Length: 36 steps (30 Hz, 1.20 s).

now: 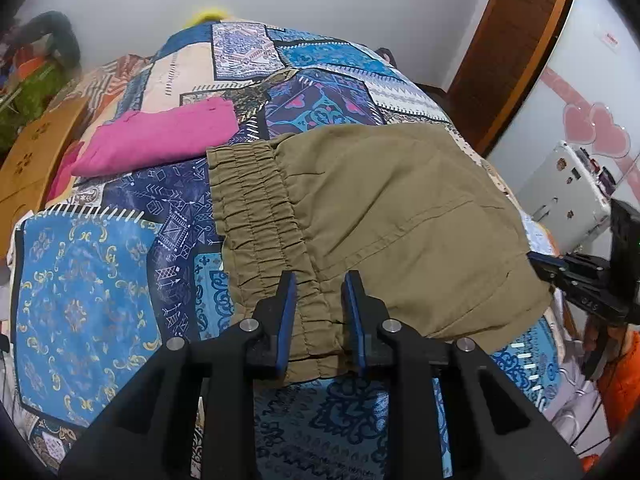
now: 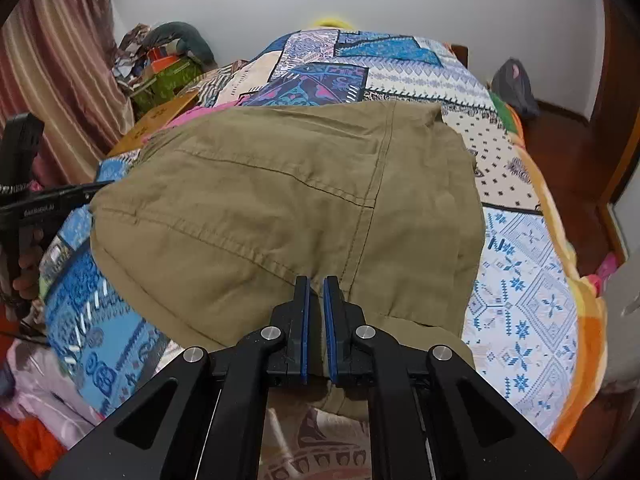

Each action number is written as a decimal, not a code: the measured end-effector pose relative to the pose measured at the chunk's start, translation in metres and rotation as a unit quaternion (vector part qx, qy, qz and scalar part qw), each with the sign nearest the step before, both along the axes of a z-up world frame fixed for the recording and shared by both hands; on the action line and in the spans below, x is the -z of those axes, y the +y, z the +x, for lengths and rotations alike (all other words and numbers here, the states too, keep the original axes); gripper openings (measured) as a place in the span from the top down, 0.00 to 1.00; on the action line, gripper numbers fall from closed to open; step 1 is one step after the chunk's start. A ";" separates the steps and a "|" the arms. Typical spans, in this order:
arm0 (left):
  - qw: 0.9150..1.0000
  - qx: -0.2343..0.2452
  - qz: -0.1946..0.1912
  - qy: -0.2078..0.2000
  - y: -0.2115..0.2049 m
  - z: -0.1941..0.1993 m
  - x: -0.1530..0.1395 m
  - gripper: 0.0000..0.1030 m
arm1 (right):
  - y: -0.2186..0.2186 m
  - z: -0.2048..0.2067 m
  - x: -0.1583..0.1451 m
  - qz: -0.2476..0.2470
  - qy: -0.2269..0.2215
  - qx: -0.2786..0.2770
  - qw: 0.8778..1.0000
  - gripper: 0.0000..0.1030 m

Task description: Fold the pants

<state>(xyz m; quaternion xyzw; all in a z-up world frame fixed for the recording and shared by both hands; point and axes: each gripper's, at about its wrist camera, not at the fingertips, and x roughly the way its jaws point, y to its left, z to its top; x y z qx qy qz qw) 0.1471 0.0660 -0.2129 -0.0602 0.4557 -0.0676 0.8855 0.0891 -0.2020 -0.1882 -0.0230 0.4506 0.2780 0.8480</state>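
The olive-khaki pants point(image 1: 380, 208) lie folded on the patchwork bedspread point(image 1: 84, 280), elastic waistband to the left. My left gripper point(image 1: 320, 280) is open, its jaws straddling the near waistband corner with cloth lying between them. In the right wrist view the pants point(image 2: 280, 200) fill the middle. My right gripper point(image 2: 316, 284) has its jaws nearly together on a fold of the near edge of the pants. The right gripper also shows at the right edge of the left wrist view point(image 1: 560, 268), at the pants' edge.
A folded pink garment point(image 1: 160, 136) lies on the bed beyond the waistband. A wooden footboard point(image 1: 36, 160) stands at the left with clutter behind it. A white appliance point(image 1: 568, 188) and a wooden door frame point(image 1: 516, 40) are to the right. Clothes lie on the floor by the bed.
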 end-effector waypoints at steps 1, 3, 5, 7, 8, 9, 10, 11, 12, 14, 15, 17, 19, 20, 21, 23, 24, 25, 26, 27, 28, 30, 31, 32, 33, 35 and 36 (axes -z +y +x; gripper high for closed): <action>1.000 0.000 0.007 -0.002 -0.002 0.000 -0.001 0.76 | -0.001 0.002 -0.002 0.001 0.004 0.000 1.000 0.94; 1.000 0.001 0.018 -0.001 -0.002 0.001 -0.008 0.76 | -0.004 0.005 -0.004 0.006 0.012 0.002 1.000 0.94; 1.000 -0.003 0.017 -0.004 0.002 0.003 -0.017 0.76 | -0.006 0.010 -0.008 0.000 0.009 0.007 1.000 0.93; 1.000 -0.013 0.017 -0.014 0.009 0.006 -0.029 0.76 | -0.010 0.017 -0.015 -0.007 -0.006 0.020 1.000 0.84; 0.999 -0.018 0.022 -0.019 0.011 0.009 -0.034 0.76 | -0.012 0.019 -0.018 -0.005 -0.012 0.025 1.000 0.75; 0.999 -0.026 0.030 -0.029 0.016 0.013 -0.041 0.76 | -0.016 0.022 -0.022 -0.001 -0.021 0.033 0.999 0.71; 0.999 -0.028 0.031 -0.033 0.019 0.016 -0.045 0.76 | -0.019 0.025 -0.025 0.001 -0.029 0.039 0.999 0.67; 0.998 -0.033 0.033 -0.038 0.024 0.023 -0.050 0.76 | -0.023 0.031 -0.029 0.001 -0.036 0.046 0.998 0.67; 0.998 -0.038 0.036 -0.039 0.028 0.028 -0.052 0.76 | -0.025 0.035 -0.031 0.001 -0.038 0.050 0.998 0.67; 0.997 -0.050 0.045 -0.039 0.037 0.040 -0.053 0.76 | -0.028 0.045 -0.036 -0.001 -0.045 0.059 0.997 0.67; 0.996 -0.062 0.050 -0.038 0.044 0.049 -0.052 0.76 | -0.030 0.051 -0.039 0.000 -0.049 0.062 0.997 0.67; 0.995 -0.078 0.052 -0.032 0.052 0.060 -0.048 0.75 | -0.032 0.065 -0.042 -0.001 -0.054 0.070 0.996 0.67; 0.994 -0.095 0.044 -0.016 0.064 0.075 -0.039 0.75 | -0.034 0.076 -0.044 -0.003 -0.056 0.075 0.996 0.63; 0.994 -0.099 0.044 -0.011 0.066 0.081 -0.036 0.75 | -0.035 0.084 -0.044 -0.005 -0.058 0.079 0.995 0.58; 0.994 -0.103 0.046 -0.004 0.070 0.089 -0.032 0.75 | -0.036 0.089 -0.044 -0.008 -0.061 0.081 0.995 0.56; 0.994 -0.102 0.047 0.002 0.071 0.098 -0.027 0.75 | -0.038 0.101 -0.043 -0.013 -0.066 0.086 0.994 0.52; 0.994 -0.098 0.046 0.005 0.071 0.105 -0.023 0.75 | -0.038 0.110 -0.041 -0.015 -0.064 0.087 0.994 0.52; 0.994 -0.093 0.048 0.008 0.070 0.109 -0.021 0.73 | -0.038 0.117 -0.040 -0.016 -0.062 0.088 0.994 0.52; 0.995 -0.089 0.051 0.011 0.069 0.114 -0.017 0.64 | -0.038 0.126 -0.038 -0.015 -0.058 0.089 0.994 0.52; 0.995 -0.088 0.053 0.013 0.068 0.116 -0.013 0.56 | -0.038 0.135 -0.035 -0.013 -0.053 0.090 0.994 0.52; 0.995 -0.088 0.054 0.015 0.067 0.119 -0.010 0.53 | -0.037 0.142 -0.032 -0.011 -0.049 0.090 0.995 0.52; 0.994 -0.086 0.063 0.024 0.065 0.124 0.001 0.44 | -0.034 0.159 -0.026 -0.009 -0.042 0.088 0.995 0.52; 0.993 -0.086 0.070 0.028 0.064 0.127 0.005 0.42 | -0.031 0.166 -0.022 -0.010 -0.039 0.086 0.995 0.52; 0.993 -0.086 0.073 0.029 0.063 0.128 0.008 0.37 | -0.028 0.175 -0.017 -0.011 -0.034 0.083 0.996 0.52; 0.993 -0.086 0.074 0.031 0.063 0.130 0.012 0.34 | -0.026 0.182 -0.013 -0.012 -0.029 0.080 0.996 0.52; 0.993 -0.088 0.068 0.035 0.066 0.133 0.016 0.33 | -0.021 0.195 -0.005 -0.014 -0.021 0.073 0.997 0.52; 0.993 -0.092 0.057 0.038 0.069 0.135 0.018 0.32 | -0.018 0.202 0.000 -0.015 -0.018 0.071 0.997 0.52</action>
